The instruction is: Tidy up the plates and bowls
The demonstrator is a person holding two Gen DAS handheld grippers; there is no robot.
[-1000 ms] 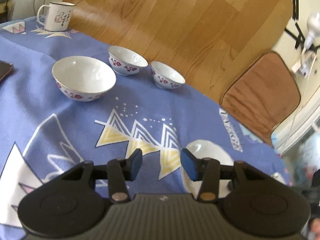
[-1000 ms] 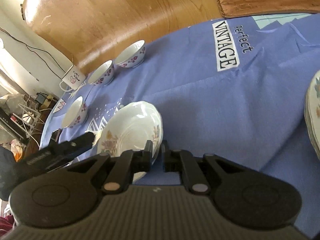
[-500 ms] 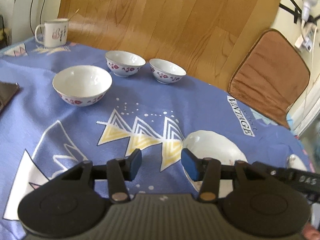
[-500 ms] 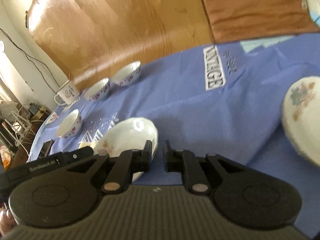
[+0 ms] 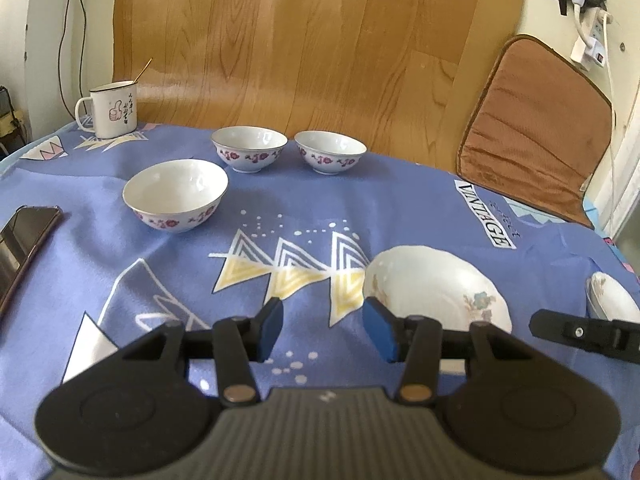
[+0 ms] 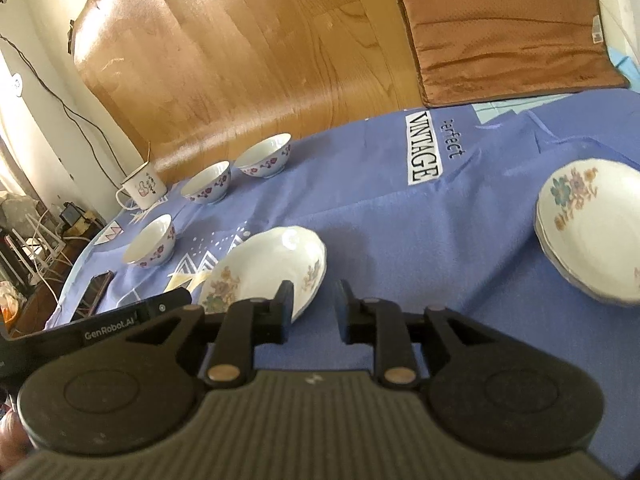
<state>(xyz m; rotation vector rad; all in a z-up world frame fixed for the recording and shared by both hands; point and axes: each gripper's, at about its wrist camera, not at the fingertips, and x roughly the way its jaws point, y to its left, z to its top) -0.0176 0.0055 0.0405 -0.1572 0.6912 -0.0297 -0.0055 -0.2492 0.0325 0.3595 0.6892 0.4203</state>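
A white floral plate lies on the blue tablecloth, just beyond both grippers. My left gripper stands open over the cloth, nothing between its blue pads; the plate is to its right. My right gripper has its jaws opening, empty, with the plate by its left finger. A stack of floral plates sits to the right. One larger floral bowl and two smaller bowls stand further back.
An enamel mug with a stick in it stands at the far left corner. A dark phone lies at the left edge. A wooden panel and a brown cushion rise behind the table.
The right gripper's jaws have spread apart and it has swung so the plate stack shows fully at right. The left view has rolled level and drawn back a little; the bowls look further off.
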